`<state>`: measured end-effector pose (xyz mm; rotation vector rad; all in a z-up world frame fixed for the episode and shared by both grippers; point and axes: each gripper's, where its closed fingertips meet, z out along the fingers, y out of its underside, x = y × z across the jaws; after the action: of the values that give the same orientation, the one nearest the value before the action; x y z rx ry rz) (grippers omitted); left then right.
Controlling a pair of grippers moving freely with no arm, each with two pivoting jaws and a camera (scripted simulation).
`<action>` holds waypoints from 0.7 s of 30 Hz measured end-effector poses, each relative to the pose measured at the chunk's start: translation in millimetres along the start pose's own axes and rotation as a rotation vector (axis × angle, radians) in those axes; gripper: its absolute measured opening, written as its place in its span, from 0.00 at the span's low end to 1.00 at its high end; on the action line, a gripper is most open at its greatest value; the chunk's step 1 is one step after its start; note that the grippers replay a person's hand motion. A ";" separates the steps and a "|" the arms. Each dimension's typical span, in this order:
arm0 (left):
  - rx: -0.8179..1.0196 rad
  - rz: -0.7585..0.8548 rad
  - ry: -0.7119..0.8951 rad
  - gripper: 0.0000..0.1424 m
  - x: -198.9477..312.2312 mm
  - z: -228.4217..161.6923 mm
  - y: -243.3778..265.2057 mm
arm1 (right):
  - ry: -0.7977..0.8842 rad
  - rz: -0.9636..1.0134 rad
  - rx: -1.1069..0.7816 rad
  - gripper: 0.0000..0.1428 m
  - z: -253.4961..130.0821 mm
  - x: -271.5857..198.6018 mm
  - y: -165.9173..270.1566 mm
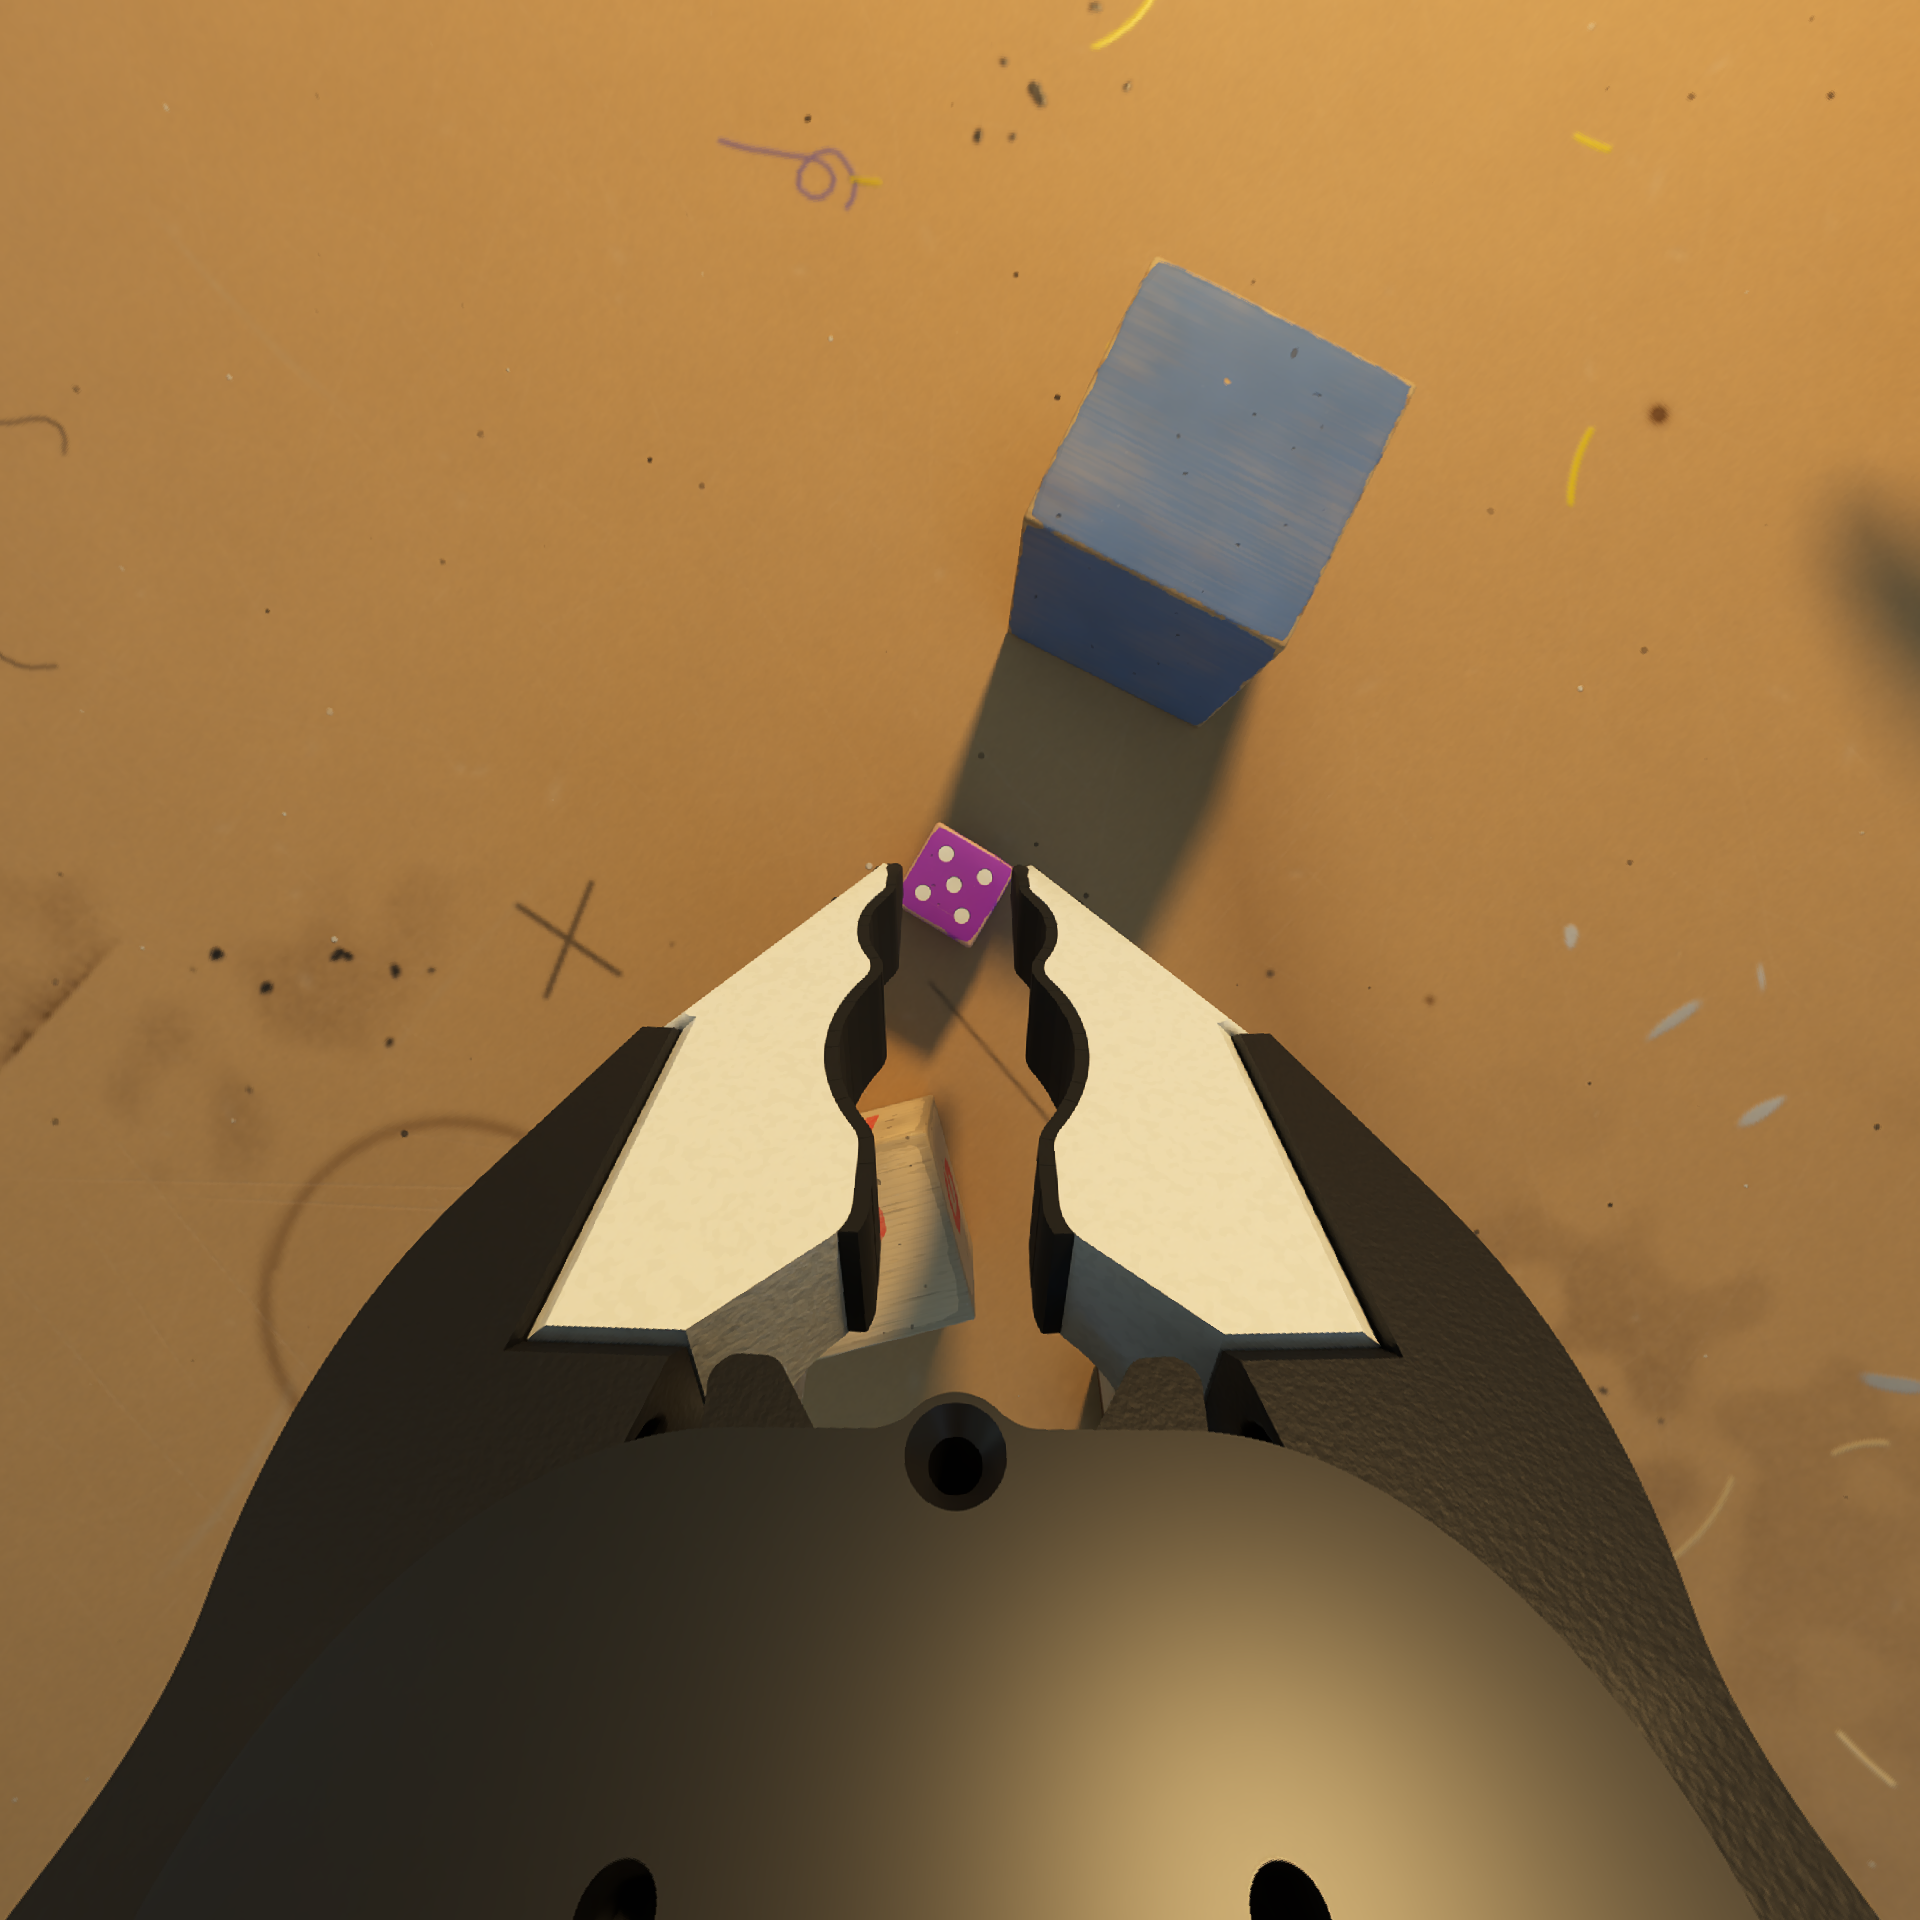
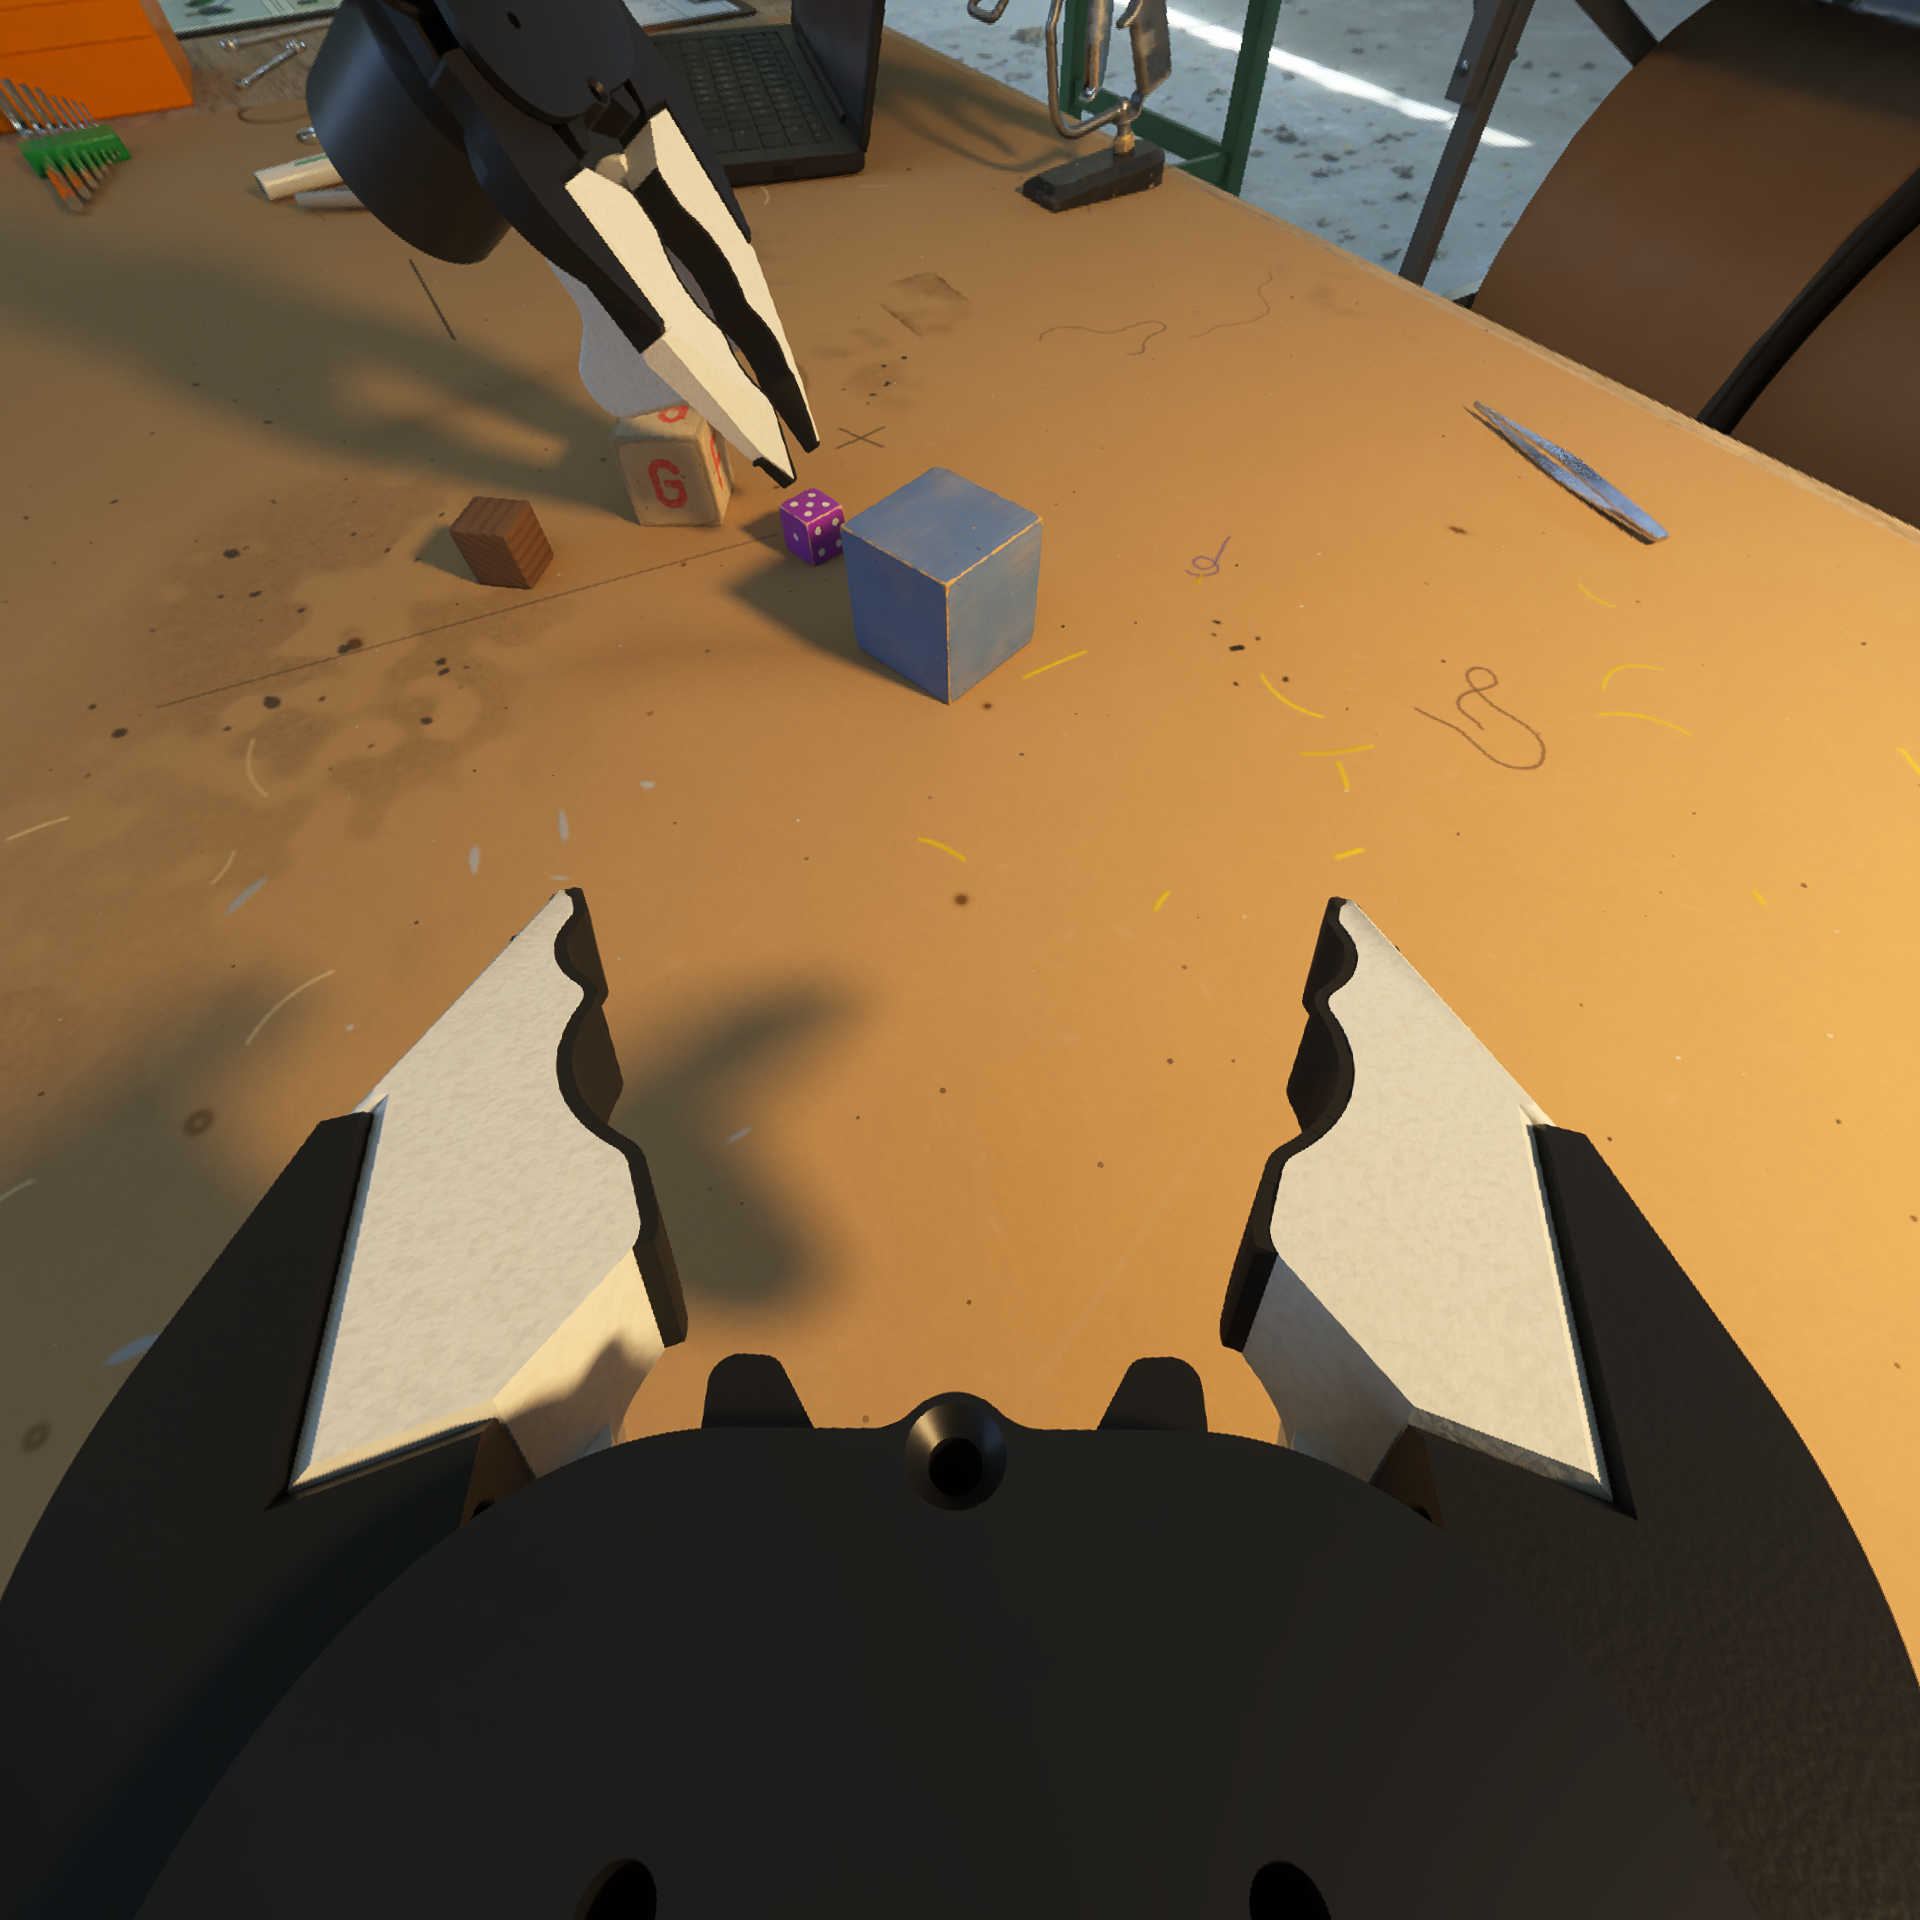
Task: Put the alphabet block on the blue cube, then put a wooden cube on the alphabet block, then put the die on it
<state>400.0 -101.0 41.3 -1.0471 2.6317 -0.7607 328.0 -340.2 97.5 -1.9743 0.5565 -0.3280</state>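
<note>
Workbench (image 2: 1143,987) scuffed, blue cube (image 2: 943,582) w/ die (image 2: 811,526) just beside; left gripper (image 1: 954,891) narrow gap, empty, above die; right gripper (image 2: 954,904) spread wide, empty; alphabet block (image 2: 673,476), wooden cube (image 2: 502,541) apart

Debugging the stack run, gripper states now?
Left gripper: open narrowly, holding nothing, above the die.
Right gripper: open wide, empty.
</note>
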 end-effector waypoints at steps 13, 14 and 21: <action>-0.101 -0.051 0.001 0.16 -8.4 3.3 11.7 | -0.007 0.013 -0.008 0.95 2.0 2.2 3.2; -0.100 -0.058 -0.007 0.16 -9.7 -1.8 12.2 | -0.008 0.014 -0.004 0.95 1.5 2.1 2.5; -0.194 -0.142 -0.101 0.34 -22.1 -44.4 44.4 | -0.011 0.004 0.011 0.95 -2.3 -1.7 -2.5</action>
<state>374.0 -41.3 55.1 -1.2994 2.6060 -0.4710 326.1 -340.2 100.7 -1.9627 0.5506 -0.3176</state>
